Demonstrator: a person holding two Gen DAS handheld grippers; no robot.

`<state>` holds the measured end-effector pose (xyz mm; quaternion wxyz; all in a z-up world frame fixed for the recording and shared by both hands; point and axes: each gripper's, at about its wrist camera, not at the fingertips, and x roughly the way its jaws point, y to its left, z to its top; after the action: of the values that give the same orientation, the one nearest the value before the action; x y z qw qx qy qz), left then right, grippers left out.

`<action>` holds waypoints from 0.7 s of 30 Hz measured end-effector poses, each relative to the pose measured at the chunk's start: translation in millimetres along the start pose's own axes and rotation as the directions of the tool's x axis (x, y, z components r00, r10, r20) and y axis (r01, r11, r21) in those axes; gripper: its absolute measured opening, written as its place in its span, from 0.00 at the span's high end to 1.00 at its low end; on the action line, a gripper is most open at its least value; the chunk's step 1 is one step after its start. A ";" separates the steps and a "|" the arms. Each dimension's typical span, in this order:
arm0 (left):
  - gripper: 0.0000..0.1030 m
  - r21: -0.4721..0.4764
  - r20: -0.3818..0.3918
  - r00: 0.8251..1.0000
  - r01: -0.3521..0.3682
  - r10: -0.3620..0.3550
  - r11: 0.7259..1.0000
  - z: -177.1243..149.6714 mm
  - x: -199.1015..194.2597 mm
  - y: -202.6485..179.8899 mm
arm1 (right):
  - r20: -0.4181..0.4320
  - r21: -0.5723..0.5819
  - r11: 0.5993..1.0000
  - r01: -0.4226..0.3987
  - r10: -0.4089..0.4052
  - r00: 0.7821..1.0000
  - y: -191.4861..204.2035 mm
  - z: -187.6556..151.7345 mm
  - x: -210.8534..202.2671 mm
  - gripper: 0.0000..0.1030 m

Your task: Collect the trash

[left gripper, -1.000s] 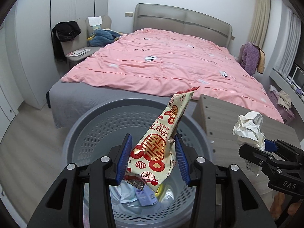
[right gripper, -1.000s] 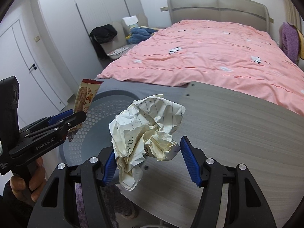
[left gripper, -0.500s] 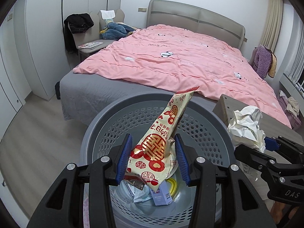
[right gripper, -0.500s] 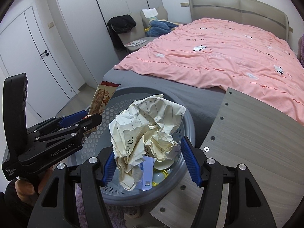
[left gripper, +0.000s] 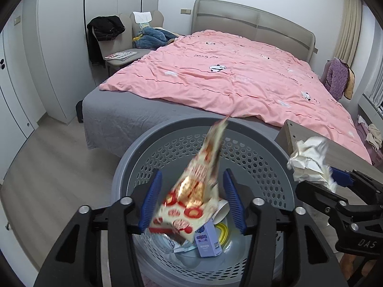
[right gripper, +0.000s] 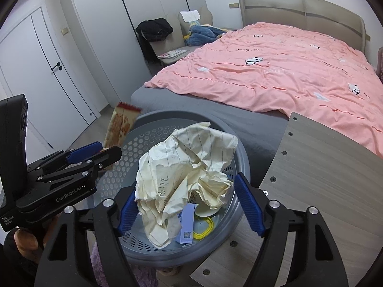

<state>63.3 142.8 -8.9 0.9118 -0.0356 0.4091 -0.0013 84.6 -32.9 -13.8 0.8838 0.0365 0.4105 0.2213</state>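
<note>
The left gripper (left gripper: 191,201) hangs directly above a round grey perforated bin (left gripper: 268,165), pointing steeply down into it. Its jaws have just been opening and now stand wide, with a red, white and gold snack wrapper (left gripper: 194,191) between them. The wrapper is motion-blurred and appears to touch neither blue pad, so it looks released and falling. Its long axis runs up and away from the gripper, narrow end toward the bin's far rim, broad end lowest, right over the trash already in the bottom: a small lilac carton (left gripper: 207,239), a yellow-rimmed lid and a white cup.

The right gripper (right gripper: 189,203) is also over the bin, nearer the rim on the side of a grey wooden tabletop (right gripper: 323,179). Its jaws have just been opening too and stand wide. A crumpled ball of lined paper (right gripper: 182,174) sits between them, resting against the left-hand pad (right gripper: 128,209) and clear of the other, apparently also let go.

Both pieces lie straight below their grippers, inside the bin's outline, so each should simply drop in. A pink-covered bed lies beyond.
</note>
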 end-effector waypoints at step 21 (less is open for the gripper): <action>0.31 -0.007 0.009 0.998 -0.062 0.062 0.998 -6.0 -10.8 0.5 | 0.007 0.009 1.000 0.003 -0.003 1.000 -3.4 -3.4 -5.3 0.18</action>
<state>51.7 143.3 -4.9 0.9132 -0.0260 0.4056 0.0285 80.3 -38.5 -13.1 0.8855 0.0406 0.4084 0.2179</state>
